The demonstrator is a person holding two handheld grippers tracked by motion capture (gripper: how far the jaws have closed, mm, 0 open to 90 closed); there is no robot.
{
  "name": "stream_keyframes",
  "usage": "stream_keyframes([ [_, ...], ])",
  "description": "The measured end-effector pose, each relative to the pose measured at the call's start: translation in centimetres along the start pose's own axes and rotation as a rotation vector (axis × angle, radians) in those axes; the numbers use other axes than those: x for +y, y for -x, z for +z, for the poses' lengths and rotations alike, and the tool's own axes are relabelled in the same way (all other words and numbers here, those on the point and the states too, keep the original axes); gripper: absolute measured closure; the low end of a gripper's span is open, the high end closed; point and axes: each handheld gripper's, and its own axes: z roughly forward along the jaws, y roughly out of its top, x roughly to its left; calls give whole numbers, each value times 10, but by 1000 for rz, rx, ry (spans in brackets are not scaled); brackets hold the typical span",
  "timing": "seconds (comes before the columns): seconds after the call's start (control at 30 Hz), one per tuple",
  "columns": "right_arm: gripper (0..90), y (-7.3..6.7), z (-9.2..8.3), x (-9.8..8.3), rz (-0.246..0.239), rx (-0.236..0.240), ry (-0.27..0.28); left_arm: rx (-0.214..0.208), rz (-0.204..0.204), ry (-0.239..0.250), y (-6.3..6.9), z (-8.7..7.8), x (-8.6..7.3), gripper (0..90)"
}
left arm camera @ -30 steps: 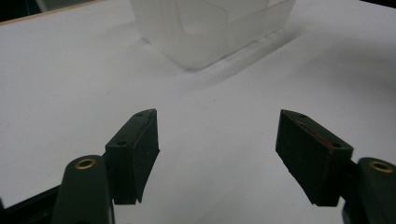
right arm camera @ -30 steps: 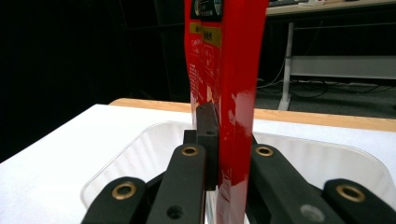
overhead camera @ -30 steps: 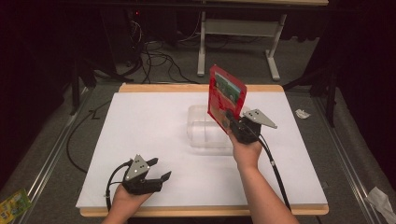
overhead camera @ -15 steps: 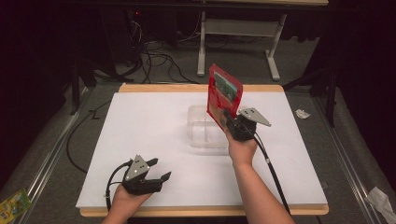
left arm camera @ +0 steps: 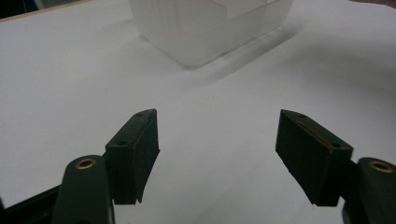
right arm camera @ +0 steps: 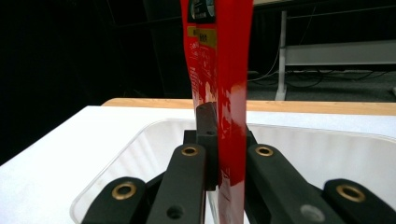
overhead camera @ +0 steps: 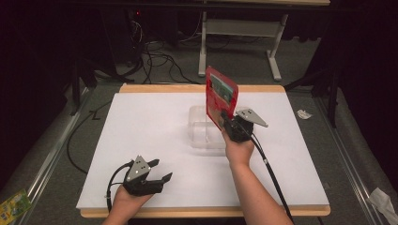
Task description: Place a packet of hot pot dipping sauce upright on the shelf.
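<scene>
A flat red packet stands upright in the air above a clear plastic box on the white table sheet. My right gripper is shut on the packet's lower edge; in the right gripper view the red packet rises edge-on between the two black jaws, over the clear box. My left gripper rests near the table's front left, open with nothing between its fingers. In the left gripper view the clear box lies ahead of the open gripper.
A wooden table edge frames the white sheet. Cables and a metal stand leg lie on the floor behind the table. A crumpled scrap sits off the right edge and a green wrapper off the front left.
The right gripper and the red packet have shifted very slightly toward the back of the table; the left gripper has stayed still.
</scene>
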Motion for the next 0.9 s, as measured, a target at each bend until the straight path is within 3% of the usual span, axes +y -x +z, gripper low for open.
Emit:
stream_keyframes([
  [0.33,895,-1,1,-3,38,6,-5,-3,1,0,0,0,0,307],
  [0.9,890,3,5,-20,2,-5,-33,7,5,3,0,-3,-1,307],
])
